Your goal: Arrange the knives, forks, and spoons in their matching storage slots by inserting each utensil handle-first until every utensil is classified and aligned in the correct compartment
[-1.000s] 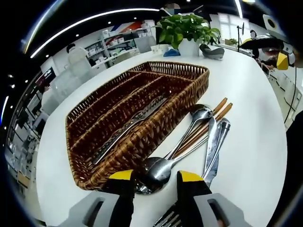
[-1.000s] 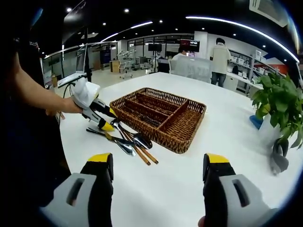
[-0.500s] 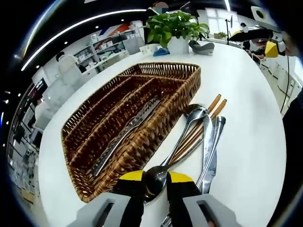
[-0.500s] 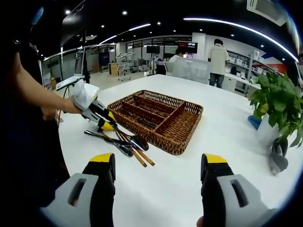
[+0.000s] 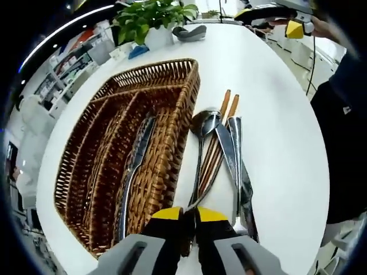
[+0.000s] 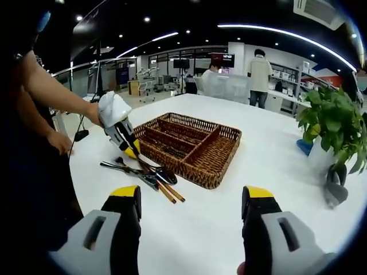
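The left gripper [image 5: 189, 216], jaws clenched on a steel spoon [image 5: 200, 150], sits beside the brown wicker divided basket [image 5: 106, 152] on the white table [image 5: 281, 149]; loose cutlery and wooden chopsticks [image 5: 221, 134] crowd alongside. The right gripper [image 6: 192, 197] hovers with jaws spread apart.

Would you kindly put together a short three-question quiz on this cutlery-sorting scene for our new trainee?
1. True or false: the left hand-held gripper is shut on a spoon from the loose pile on the table.
2. Multiple choice: what already lies in the wicker basket? A) metal cutlery B) wooden chopsticks C) nothing
3. Fill in: the right hand-held gripper hovers over the table with its jaws ____.

Key: 1 true; 2 A, in the compartment nearest the pile, though its exact type is hard to tell; 3 open, holding nothing.
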